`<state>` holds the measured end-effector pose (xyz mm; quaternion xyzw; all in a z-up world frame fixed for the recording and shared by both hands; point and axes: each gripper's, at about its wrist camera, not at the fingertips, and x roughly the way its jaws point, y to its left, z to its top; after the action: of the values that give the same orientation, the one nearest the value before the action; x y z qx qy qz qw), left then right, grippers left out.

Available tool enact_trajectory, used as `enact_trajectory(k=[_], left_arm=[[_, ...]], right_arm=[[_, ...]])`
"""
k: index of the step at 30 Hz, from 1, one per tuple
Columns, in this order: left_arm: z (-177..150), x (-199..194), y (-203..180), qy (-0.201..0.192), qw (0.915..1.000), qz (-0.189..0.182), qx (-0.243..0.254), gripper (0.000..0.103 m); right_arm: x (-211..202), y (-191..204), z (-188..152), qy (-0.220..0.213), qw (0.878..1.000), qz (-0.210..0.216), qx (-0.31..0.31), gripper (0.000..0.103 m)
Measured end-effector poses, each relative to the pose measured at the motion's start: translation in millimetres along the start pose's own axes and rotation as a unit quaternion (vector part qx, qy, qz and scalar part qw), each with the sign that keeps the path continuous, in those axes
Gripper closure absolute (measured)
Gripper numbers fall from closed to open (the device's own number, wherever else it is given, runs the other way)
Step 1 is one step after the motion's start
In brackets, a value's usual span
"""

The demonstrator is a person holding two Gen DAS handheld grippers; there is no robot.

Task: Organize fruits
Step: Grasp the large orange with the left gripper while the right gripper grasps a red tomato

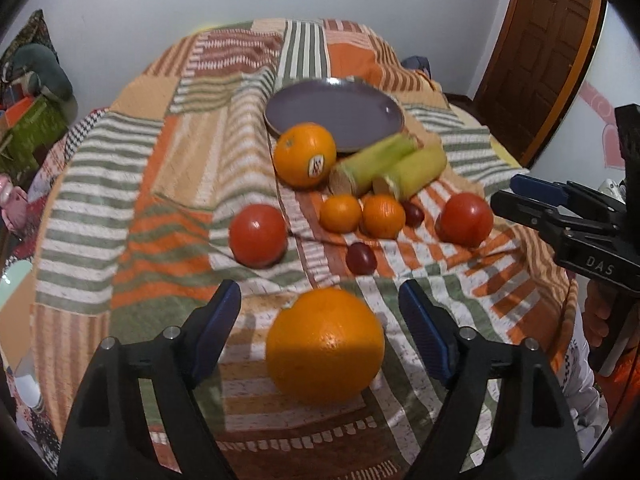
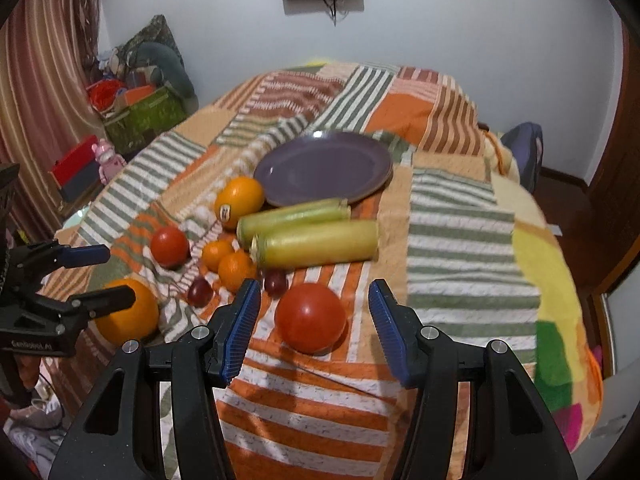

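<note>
I am holding my left gripper (image 1: 320,320) spread wide over the striped cloth (image 1: 120,208), its blue pads (image 1: 216,328) flanking a big orange (image 1: 325,346) without touching it. My right gripper (image 2: 314,324) is likewise gaping, its pads (image 2: 240,328) standing either side of a tomato (image 2: 310,317) on the cloth, clear of its skin.

Beyond them the rest of the fruit is lying in a loose cluster. A second tomato (image 1: 258,235) is sitting to the left, apart from the others. Two small oranges (image 1: 362,215) are touching each other mid-cloth, with one dark grape (image 1: 361,258) just in front of them and another (image 1: 413,213) just beside the right one. Two cane pieces (image 1: 390,168) are lying side by side behind the small oranges, their far ends reaching the rim of the purple plate (image 1: 334,114). A stickered orange (image 1: 305,155) is resting against the plate's near edge, just left of the cane.

The plate is holding nothing. In the right wrist view, my left gripper is showing at the left edge, one finger (image 2: 102,304) crossing in front of the big orange.
</note>
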<state>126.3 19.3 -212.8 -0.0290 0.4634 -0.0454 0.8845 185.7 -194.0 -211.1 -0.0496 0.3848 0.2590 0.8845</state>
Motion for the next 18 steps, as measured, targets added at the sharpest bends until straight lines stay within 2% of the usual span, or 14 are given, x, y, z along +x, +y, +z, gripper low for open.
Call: enact_trajectory(k=[11,14,16,18], left_arm=[[-11.1,29.9,10.0,0.048,0.9983,-0.018,-0.027,0.022],[-11.8,34.8,13.5,0.054,0.9976,-0.023,-0.036,0.026],[-12.6,36.4,15.4,0.059,0.9964,-0.042,-0.044,0.034],[-12.3,36.8,14.0,0.059,0.9962,-0.046,-0.045,0.035]], right_arm=[[36.0,-3.9,-7.8,0.046,0.999,0.01,0.019,0.05],[41.7,-2.5,-8.4,0.055,0.998,0.014,0.017,0.05],[43.9,-1.5,-8.8,0.06,0.998,0.018,0.017,0.049],[45.2,-2.0,-8.9,0.06,0.998,0.019,0.018,0.049]])
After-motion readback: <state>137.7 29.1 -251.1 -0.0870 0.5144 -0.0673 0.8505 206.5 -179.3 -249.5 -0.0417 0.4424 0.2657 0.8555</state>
